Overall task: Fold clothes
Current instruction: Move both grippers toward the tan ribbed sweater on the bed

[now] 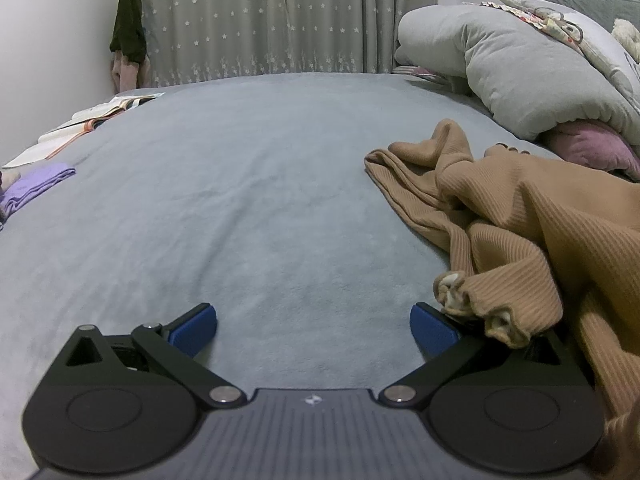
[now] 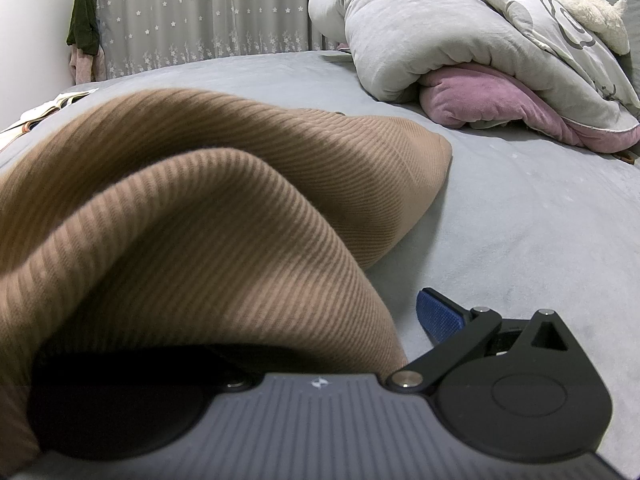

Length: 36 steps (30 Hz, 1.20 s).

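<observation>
A tan ribbed garment [image 1: 520,216] lies crumpled on the grey bed sheet [image 1: 248,184], to the right in the left wrist view. My left gripper [image 1: 314,330] stands open over bare sheet, both blue pads [image 1: 192,330] showing. One of the garment's cuffs [image 1: 476,304] rests on its right finger. In the right wrist view the same tan garment [image 2: 192,208] bulges up close and drapes over the left finger of my right gripper [image 2: 316,320], hiding it. The right blue pad [image 2: 438,318] stands wide apart over the sheet. No pad presses on cloth.
A rolled grey duvet [image 2: 420,28] lies on a pink blanket [image 2: 492,100] at the back right. An open book [image 1: 92,120] and a purple cloth [image 1: 36,184] lie at the bed's left edge. A star-patterned curtain [image 1: 260,20] and hanging dark clothes [image 1: 128,24] stand behind.
</observation>
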### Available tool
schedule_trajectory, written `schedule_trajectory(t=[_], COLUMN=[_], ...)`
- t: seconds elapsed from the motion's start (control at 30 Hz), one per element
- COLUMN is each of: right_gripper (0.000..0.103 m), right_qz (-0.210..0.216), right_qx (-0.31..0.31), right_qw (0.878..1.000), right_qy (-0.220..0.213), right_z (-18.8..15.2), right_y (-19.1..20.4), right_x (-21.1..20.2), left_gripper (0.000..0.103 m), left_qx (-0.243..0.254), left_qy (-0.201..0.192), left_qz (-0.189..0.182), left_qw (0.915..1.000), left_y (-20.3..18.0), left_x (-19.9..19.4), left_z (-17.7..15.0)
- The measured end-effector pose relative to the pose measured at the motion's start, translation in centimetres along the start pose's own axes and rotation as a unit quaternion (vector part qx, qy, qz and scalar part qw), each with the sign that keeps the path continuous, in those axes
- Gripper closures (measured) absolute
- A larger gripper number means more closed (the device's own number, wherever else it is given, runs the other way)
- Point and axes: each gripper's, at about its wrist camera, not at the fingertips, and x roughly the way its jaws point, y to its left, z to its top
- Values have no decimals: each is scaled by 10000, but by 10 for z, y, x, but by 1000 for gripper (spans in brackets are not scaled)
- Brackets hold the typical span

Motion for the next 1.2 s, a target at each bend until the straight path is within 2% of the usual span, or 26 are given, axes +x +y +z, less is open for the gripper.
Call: schedule_trajectory(t=[1.2], right_gripper=[0], right_qz=[4], right_qx=[-37], right_qw=[10000], right_qy=[62], right_z=[1], right_y=[1], right_x=[-1], left_gripper=[0], left_qx=[36], left_qy=[26], left_qz=[-44], left_qw=[10000], left_y=[-1], left_x=[-10], left_z=[-7])
